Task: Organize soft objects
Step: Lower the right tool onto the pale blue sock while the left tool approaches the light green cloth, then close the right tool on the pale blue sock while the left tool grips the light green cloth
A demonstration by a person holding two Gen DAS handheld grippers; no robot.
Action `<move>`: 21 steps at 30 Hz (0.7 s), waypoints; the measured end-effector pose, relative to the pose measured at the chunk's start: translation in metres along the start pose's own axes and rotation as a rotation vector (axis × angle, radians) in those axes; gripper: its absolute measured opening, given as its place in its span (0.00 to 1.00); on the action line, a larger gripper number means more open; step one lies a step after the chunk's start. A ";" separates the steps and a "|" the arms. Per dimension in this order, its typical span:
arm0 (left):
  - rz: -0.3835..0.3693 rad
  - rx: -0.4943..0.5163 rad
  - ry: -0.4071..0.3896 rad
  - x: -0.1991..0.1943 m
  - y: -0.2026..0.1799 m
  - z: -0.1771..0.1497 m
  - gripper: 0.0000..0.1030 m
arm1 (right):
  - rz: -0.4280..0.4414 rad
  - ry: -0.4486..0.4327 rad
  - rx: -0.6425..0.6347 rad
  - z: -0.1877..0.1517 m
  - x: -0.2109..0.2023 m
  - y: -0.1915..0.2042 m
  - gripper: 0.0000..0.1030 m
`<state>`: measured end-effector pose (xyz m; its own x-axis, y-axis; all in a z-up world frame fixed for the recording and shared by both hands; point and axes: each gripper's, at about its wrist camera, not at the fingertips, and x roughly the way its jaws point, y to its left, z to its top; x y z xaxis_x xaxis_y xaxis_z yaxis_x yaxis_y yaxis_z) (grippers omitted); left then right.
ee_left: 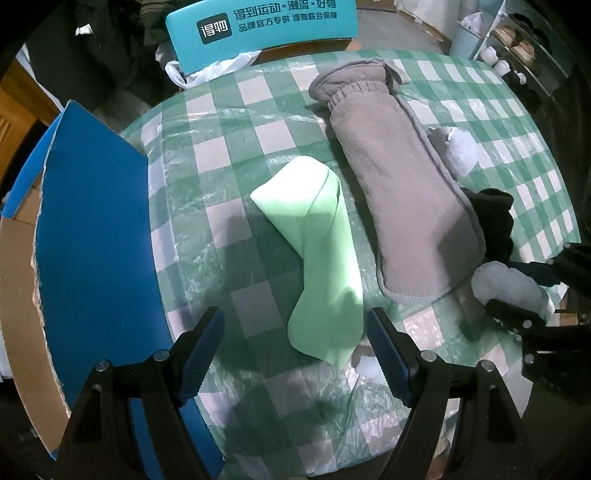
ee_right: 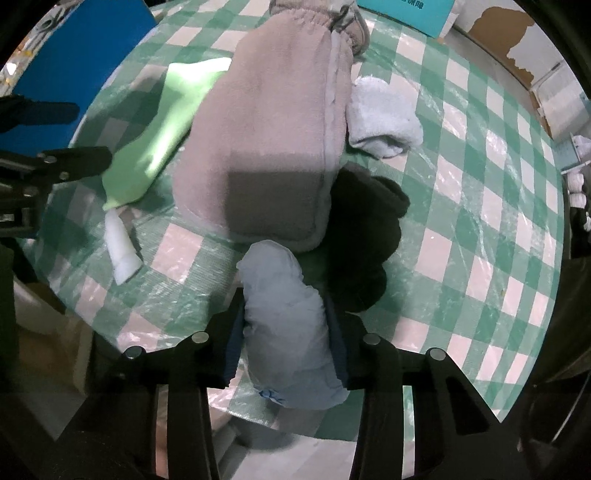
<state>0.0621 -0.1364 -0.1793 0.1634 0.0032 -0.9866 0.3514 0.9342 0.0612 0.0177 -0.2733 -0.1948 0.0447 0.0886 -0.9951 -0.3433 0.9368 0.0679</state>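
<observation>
The table (ee_left: 221, 122), under a green check cloth, carries my soft things: the grey sleeve (ee_left: 402, 192) runs down its middle, the green cloth (ee_left: 325, 266) lies beside it toward the left edge, the black piece (ee_right: 364, 240) and the white towel (ee_right: 384, 118) sit on its right. My right gripper (ee_right: 286, 332) is clamped on the pale pouch (ee_right: 288, 317) at the near edge; my left gripper (ee_left: 295, 350) stands wide apart over the green cloth's near end. I judge the pouch may slip, being squashy, or drag the sleeve touching it. The teal box (ee_left: 266, 29) bears "得物".
</observation>
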 end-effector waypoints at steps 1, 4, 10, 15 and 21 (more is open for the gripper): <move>0.001 -0.004 0.000 0.001 0.000 0.001 0.78 | 0.005 -0.006 0.004 0.000 -0.003 0.000 0.38; 0.001 -0.010 0.003 0.002 -0.003 0.001 0.78 | 0.021 -0.031 0.017 0.004 -0.015 -0.002 0.38; 0.012 -0.021 0.003 0.006 -0.002 0.010 0.78 | 0.032 -0.088 0.069 0.011 -0.031 -0.010 0.38; 0.019 -0.037 0.013 0.014 -0.002 0.016 0.78 | 0.023 -0.121 0.137 0.024 -0.036 -0.025 0.38; 0.020 -0.056 0.021 0.024 -0.002 0.028 0.78 | 0.035 -0.150 0.198 0.028 -0.038 -0.031 0.38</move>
<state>0.0914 -0.1481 -0.1984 0.1502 0.0289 -0.9882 0.2962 0.9523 0.0729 0.0535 -0.2966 -0.1567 0.1797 0.1577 -0.9710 -0.1572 0.9790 0.1299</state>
